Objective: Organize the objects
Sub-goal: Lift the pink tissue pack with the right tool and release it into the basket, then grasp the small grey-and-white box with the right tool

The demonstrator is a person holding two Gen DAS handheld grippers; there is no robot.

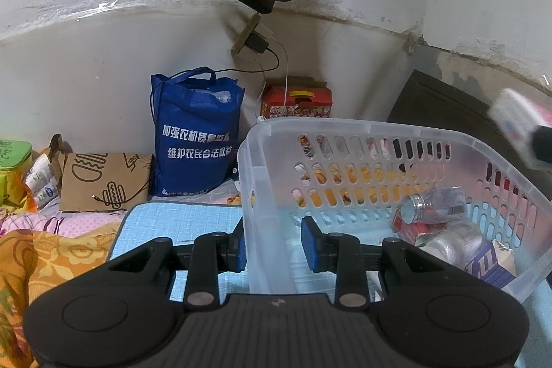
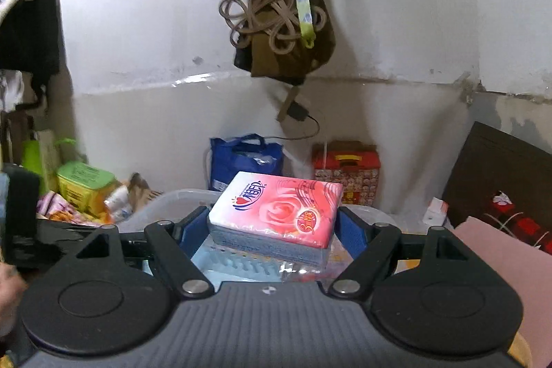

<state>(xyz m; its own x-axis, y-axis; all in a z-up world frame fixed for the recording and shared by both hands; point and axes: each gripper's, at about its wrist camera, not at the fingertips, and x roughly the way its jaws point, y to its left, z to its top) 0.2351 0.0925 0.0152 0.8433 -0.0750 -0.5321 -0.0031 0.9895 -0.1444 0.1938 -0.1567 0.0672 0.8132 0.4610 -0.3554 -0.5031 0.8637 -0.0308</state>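
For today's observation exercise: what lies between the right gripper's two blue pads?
A pink tissue pack sits between the right gripper's pads, above the basket; the right wrist view shows it.

Tissue pack (image 2: 276,212), frame centre: pink-red rose print, blue lettering. Basket (image 1: 379,133), centre right: translucent white. Tote bag (image 1: 196,133), centre: royal blue, white characters. Carton (image 1: 296,102), upper centre: red, patterned. Mat (image 1: 179,223), lower centre: pale blue grid.

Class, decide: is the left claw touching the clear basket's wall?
Touching. The left wrist view shows the left claw clamped on the basket wall, both pads against it.
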